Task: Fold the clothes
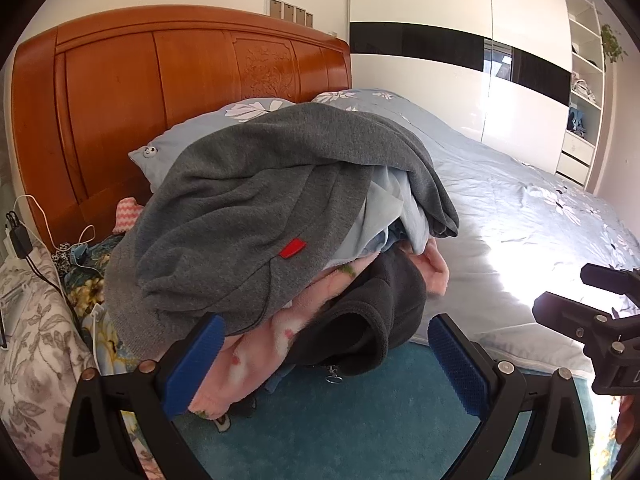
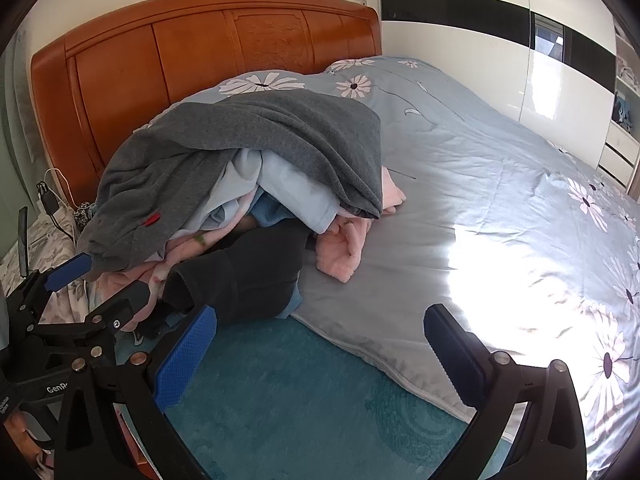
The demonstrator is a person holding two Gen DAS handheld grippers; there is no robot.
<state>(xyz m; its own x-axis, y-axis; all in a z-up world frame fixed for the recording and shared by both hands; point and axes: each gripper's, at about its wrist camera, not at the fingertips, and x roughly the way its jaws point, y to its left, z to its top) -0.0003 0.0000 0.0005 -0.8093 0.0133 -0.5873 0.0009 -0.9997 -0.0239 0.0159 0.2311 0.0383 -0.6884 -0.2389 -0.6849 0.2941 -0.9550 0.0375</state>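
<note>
Clothes [image 1: 280,216] heaped in a loose pile on the near left part of the bed, just in front of the wooden headboard [image 1: 120,92]. Grey sweatshirt [image 1: 248,200] draped over the top, small red tag [image 1: 292,248] showing on its near side. Pale blue garment [image 1: 394,204] bunched beneath it, pink fleece [image 1: 256,356] lower down and spilling toward the near edge, black fleece [image 1: 360,320] at the front of the pile. Pile resting partly on the light blue flowered quilt [image 1: 520,208], partly on the teal blanket [image 1: 340,420] nearest the cameras.

Left claw [image 1: 324,364] spread wide, holding nothing. Left blue pad [image 1: 196,364] right against the pink fleece at the pile's near edge, possibly brushing it; contact hard to tell. Right blue pad [image 1: 460,368] clear of the clothes, over the teal blanket. Angled downward toward the front of the pile.

Right claw [image 2: 320,352] spread just as wide, also empty. Left pad [image 2: 186,360] just beside the black fleece, not clearly touching; right pad [image 2: 452,352] over the edge of the quilt. Angled downward, aimed at the teal blanket to the right of the pile.

Both claws close side by side, each visible at the edge of the other's view. Pillow [image 1: 180,136] behind the pile against the headboard. White wardrobe [image 1: 460,60] far right.
</note>
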